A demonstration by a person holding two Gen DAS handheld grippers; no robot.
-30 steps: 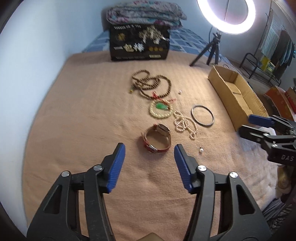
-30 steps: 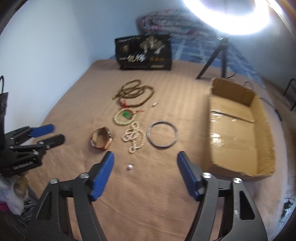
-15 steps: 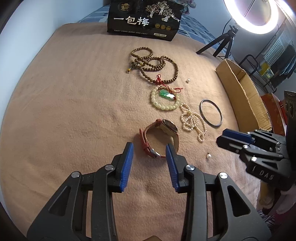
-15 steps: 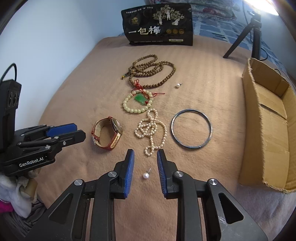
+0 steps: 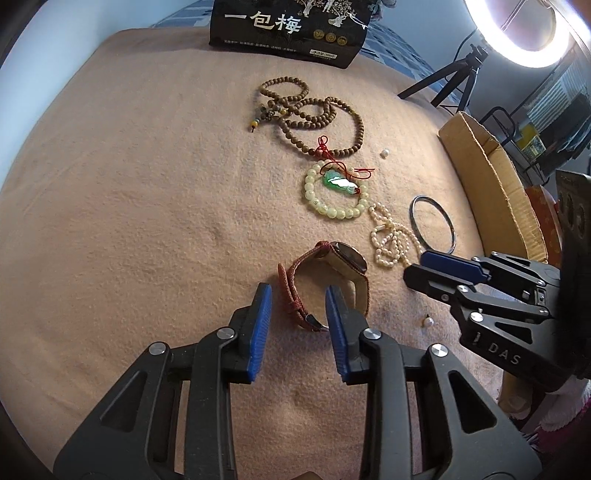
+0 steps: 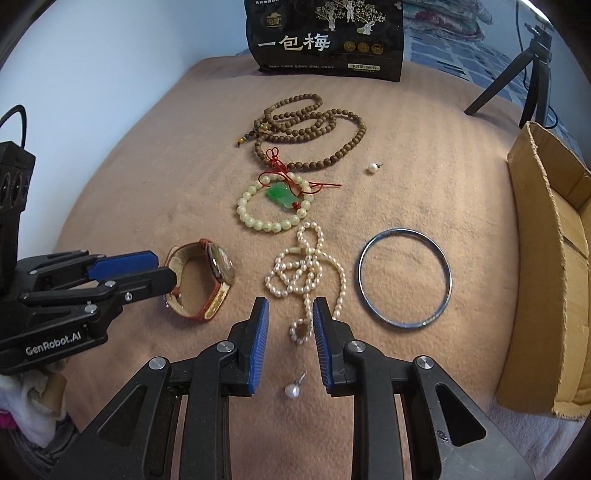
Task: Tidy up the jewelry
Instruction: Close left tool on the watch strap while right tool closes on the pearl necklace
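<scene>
Jewelry lies on a tan blanket [image 5: 129, 221]. A red-strap watch [image 5: 325, 280] [image 6: 201, 280] stands on edge; my left gripper [image 5: 297, 295] is open, its jaws astride the near strap. My right gripper [image 6: 290, 314] is open over the lower end of a pearl strand [image 6: 306, 269] [image 5: 391, 240], with a loose pearl earring [image 6: 292, 389] [image 5: 427, 322] between its arms. Farther off lie a pale bead bracelet with a green pendant [image 6: 275, 206] [image 5: 334, 192], brown wooden beads [image 6: 306, 129] [image 5: 310, 114], a metal bangle [image 6: 404, 277] [image 5: 432, 223] and a second pearl [image 6: 372, 168] [image 5: 385, 153].
A cardboard box [image 6: 550, 273] [image 5: 491, 177] stands open at the right edge. A black printed bag [image 6: 327, 37] [image 5: 288, 26] stands at the back. A tripod [image 6: 528, 74] with a ring light [image 5: 517, 29] is at the back right. A blue wall is at the left.
Both grippers moved forward and lower toward the jewelry. The left jaws now straddle the watch strap; the right jaws, slightly wider, now flank the pearl strand's end.
</scene>
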